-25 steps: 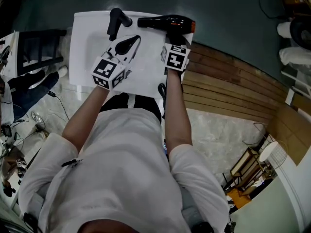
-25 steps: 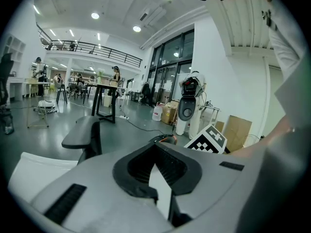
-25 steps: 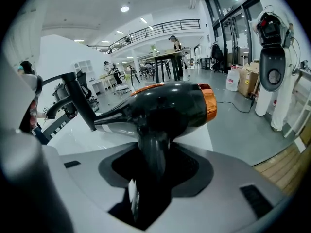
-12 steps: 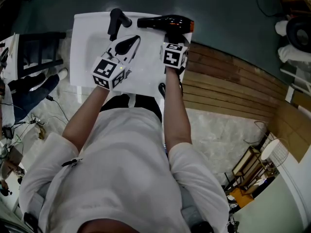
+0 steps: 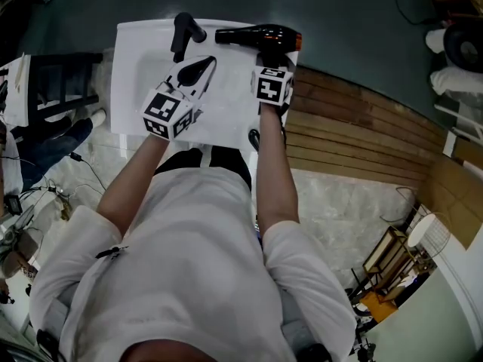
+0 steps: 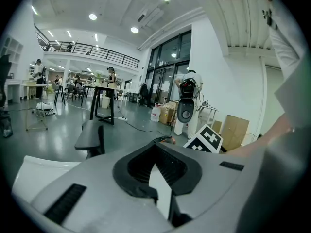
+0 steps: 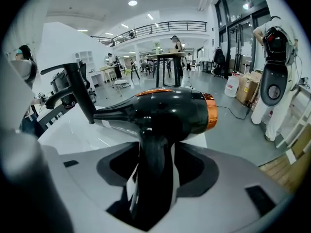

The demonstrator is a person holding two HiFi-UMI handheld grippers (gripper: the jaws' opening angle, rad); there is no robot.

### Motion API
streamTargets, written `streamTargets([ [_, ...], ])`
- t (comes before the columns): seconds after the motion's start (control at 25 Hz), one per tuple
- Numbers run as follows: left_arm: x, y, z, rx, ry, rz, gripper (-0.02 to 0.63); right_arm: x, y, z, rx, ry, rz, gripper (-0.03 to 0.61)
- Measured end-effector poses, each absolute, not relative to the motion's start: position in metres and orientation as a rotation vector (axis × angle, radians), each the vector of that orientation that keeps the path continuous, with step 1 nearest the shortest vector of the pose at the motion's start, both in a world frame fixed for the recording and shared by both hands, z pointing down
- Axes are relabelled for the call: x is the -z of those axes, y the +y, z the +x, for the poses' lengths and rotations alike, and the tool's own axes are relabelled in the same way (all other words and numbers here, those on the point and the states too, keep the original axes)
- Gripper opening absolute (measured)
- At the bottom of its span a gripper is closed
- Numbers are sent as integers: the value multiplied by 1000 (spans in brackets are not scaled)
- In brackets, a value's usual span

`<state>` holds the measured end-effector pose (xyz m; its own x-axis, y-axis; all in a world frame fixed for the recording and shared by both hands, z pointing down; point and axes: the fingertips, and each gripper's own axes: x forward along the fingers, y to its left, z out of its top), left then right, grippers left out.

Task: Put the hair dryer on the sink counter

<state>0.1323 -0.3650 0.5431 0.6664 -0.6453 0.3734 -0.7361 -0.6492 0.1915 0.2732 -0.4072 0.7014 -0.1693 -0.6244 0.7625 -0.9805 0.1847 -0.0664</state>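
The black hair dryer (image 5: 256,35) with an orange rear ring lies on the white sink counter (image 5: 136,89) at its far right edge, nozzle toward the black faucet (image 5: 181,35). My right gripper (image 5: 269,56) sits just behind it. In the right gripper view the dryer's handle (image 7: 154,144) stands between the jaws, which have just been opening; white pad faces show on both sides of it. My left gripper (image 5: 210,61) hovers over the counter's middle, fingers together and holding nothing. Its jaws (image 6: 158,161) meet in front of the left gripper view's camera.
The faucet (image 7: 80,96) rises left of the dryer's nozzle. A dark chair (image 5: 60,81) stands left of the counter. Wooden planks (image 5: 355,127) lie to the right. A black cord (image 5: 253,138) hangs at the counter's near edge by my right forearm.
My right gripper has rolled a little about the dryer's handle. The hair dryer rests in the same spot on the counter. My left gripper has barely shifted.
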Motion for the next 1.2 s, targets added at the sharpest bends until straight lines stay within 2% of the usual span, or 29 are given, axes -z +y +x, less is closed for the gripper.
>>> streamTargets([
  [0.24,-540,-362,129,-390,-1089,2568,2,-694,-407,269,-758,-1896,1498,230],
  [0.92,-518,-343,117,-361,-1048,2627,2,-648,-376,276,-711,-1949,1546,225],
  [1.0,-515,-340,115,-355,-1039,2638,2,-641,-371,273,-700,-1960,1551,212],
  [1.2,-502,-333,107,-319,-1022,2656,2,-616,-359,266,-678,-1997,1587,128],
])
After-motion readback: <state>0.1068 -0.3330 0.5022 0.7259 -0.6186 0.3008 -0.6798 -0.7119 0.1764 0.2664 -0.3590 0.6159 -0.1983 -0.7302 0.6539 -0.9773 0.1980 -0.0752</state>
